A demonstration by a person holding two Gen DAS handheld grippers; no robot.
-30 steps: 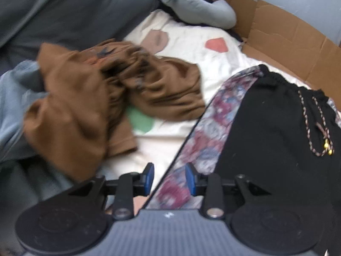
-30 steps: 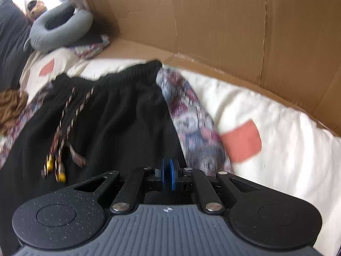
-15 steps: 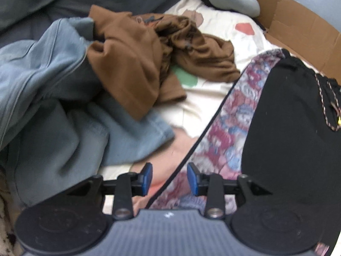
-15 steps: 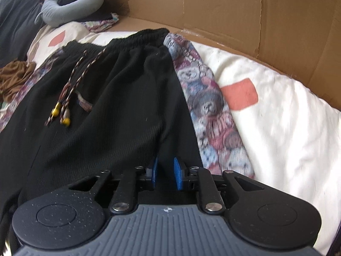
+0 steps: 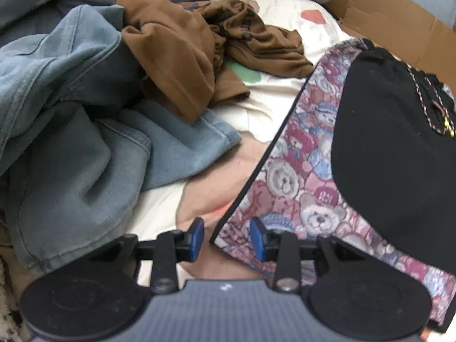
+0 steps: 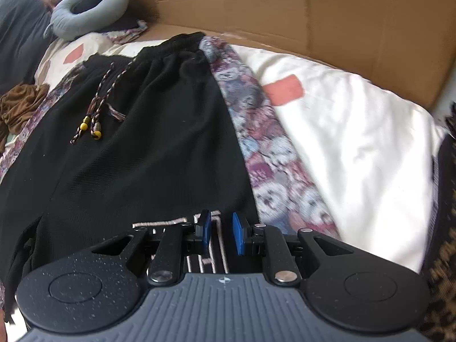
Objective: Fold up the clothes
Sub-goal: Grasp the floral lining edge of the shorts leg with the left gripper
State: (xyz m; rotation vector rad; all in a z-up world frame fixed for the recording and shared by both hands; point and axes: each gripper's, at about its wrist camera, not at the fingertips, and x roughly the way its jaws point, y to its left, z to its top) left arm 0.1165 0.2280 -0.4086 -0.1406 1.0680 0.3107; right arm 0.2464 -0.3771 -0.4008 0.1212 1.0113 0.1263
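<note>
Black pants (image 6: pixel 136 148) laid flat on the teddy-print cloth (image 5: pixel 296 176) mid-bed, not folded yet. Jeans (image 5: pixel 71 131) and brown shirt (image 5: pixel 182 57) heaped at the bed's left side, untouched. Left gripper (image 5: pixel 226 238) partly open, empty, at the cloth's corner. Right gripper (image 6: pixel 222 232) has just opened slightly, nothing gripped, over the pants' lower end.

I see the black shorts (image 6: pixel 148 131) spread flat on a teddy-bear print cloth (image 5: pixel 296 176) — drawstring (image 6: pixel 98 105) loose across the front, waistband toward the cardboard. A brown garment (image 5: pixel 199 51) and jeans (image 5: pixel 71 119) lie crumpled beside them.
</note>
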